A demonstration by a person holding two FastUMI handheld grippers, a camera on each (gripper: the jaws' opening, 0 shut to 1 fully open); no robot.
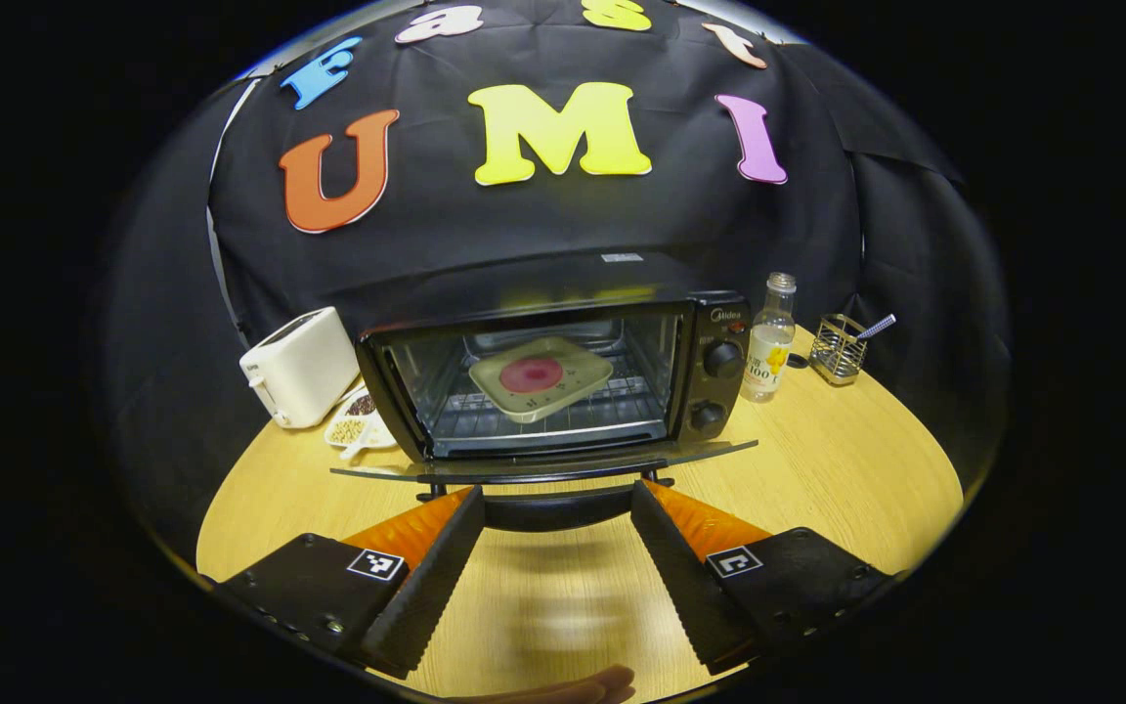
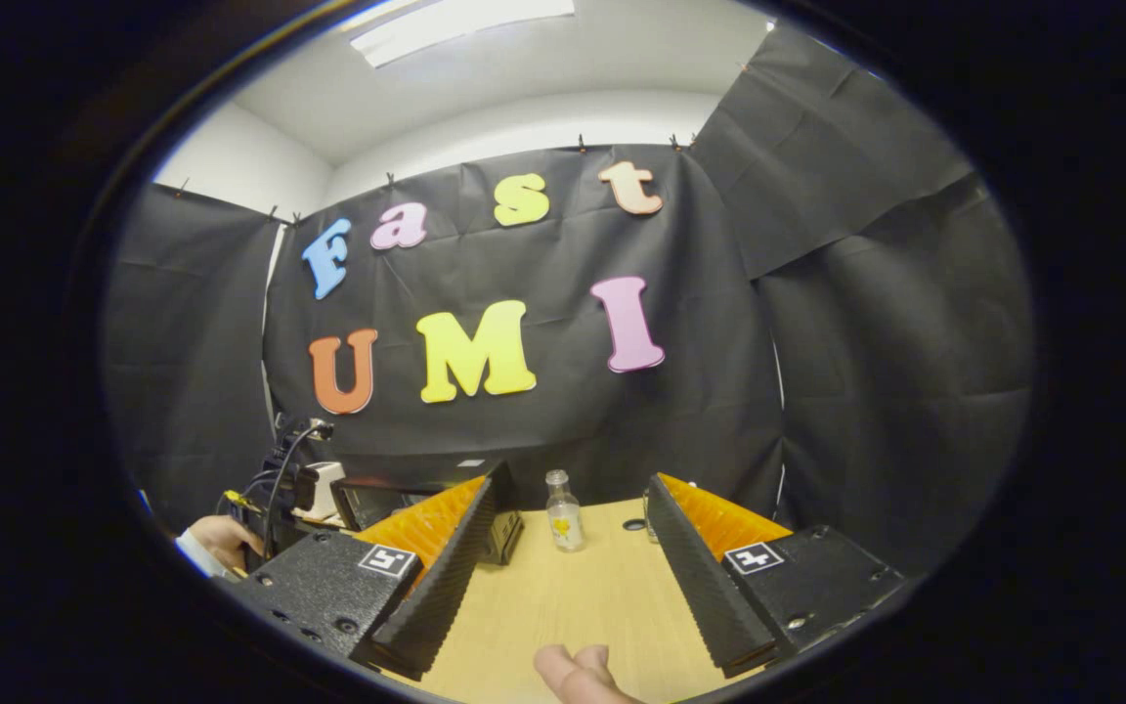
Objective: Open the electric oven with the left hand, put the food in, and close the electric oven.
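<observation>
While the electric oven (image 1: 563, 376) stands in the left gripper view with its glass door (image 1: 543, 467) dropped flat toward us, the plate of food (image 1: 541, 377) already sits on the rack inside, a pale dish with a red round in its middle. The left gripper (image 1: 557, 508) hovers just before the door's dark handle (image 1: 555, 510), its fingers spread wide with the handle between them and, as far as I can tell, not pressing on it. A white toaster (image 1: 299, 367) and a small dish of grains (image 1: 356, 422) lie to one side of the oven, a clear bottle (image 1: 770, 338) and a wire holder (image 1: 838, 348) to the other, all on the wooden surface (image 1: 846, 460). In the right gripper view the right gripper (image 2: 571, 508) is held back above the surface, fingers apart and carrying nothing; the bottle stands beyond them, and the oven's corner peeks from behind one finger. I judge opening and loading done; what remains is lifting the door shut.
</observation>
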